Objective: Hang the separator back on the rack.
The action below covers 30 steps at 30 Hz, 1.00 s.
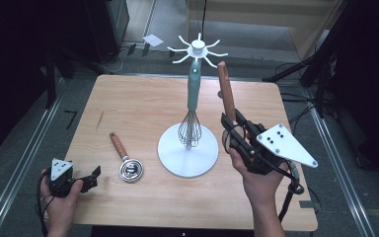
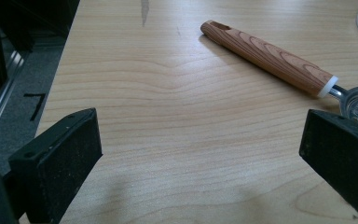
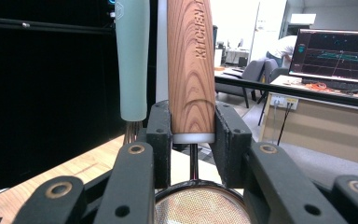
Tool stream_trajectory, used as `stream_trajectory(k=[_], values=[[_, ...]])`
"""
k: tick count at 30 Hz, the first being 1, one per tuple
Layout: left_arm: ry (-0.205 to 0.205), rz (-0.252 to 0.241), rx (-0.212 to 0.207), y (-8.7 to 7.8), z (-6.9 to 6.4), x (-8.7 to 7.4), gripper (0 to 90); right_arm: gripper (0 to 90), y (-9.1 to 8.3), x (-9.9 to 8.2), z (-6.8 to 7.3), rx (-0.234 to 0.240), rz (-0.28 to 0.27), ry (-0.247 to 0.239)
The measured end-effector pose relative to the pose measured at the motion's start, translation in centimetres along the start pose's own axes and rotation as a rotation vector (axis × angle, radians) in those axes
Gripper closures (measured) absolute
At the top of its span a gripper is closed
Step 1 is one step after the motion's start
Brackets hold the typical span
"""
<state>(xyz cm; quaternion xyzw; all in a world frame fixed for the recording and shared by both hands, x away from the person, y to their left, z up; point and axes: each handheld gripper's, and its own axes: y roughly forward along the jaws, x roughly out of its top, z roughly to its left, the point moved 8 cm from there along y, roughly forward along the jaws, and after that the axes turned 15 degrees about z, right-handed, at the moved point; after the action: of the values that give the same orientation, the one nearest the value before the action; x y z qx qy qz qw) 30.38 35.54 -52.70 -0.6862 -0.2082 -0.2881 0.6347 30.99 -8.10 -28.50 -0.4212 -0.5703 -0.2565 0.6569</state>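
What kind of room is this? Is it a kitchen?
Probably not a kitchen; it looks like a lab or office. Kitchen tools sit on a lone wooden table, but behind it are a computer screen showing graphs, office chairs and cables on the floor.

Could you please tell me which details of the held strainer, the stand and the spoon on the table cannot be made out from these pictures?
- Strainer: in the right gripper view its mesh bowl is cut off by the bottom edge; in the high view the right hand-held gripper hides it.
- Spoon: in the left gripper view its bowl is cut off behind the jaw.
- Stand: in the high view how the whisk hangs on it is too small to tell.
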Motion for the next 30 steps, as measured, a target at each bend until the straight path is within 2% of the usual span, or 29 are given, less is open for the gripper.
stream_trajectory(k=[15,21,30], values=[[-0.001,0.0,-0.001,0.0,0.0,0.0,0.0,72.0,0.8,0.0,0.2,-0.065,0.028,-0.036],[0.0,0.001,-0.001,0.0,0.0,0.0,0.0,72.0,0.9,-0.1,0.2,-0.081,0.03,-0.037],[0.0,0.003,-0.003,0.0,0.0,0.0,0.0,70.3,1.3,-0.3,0.2,-0.055,0.024,-0.027]])
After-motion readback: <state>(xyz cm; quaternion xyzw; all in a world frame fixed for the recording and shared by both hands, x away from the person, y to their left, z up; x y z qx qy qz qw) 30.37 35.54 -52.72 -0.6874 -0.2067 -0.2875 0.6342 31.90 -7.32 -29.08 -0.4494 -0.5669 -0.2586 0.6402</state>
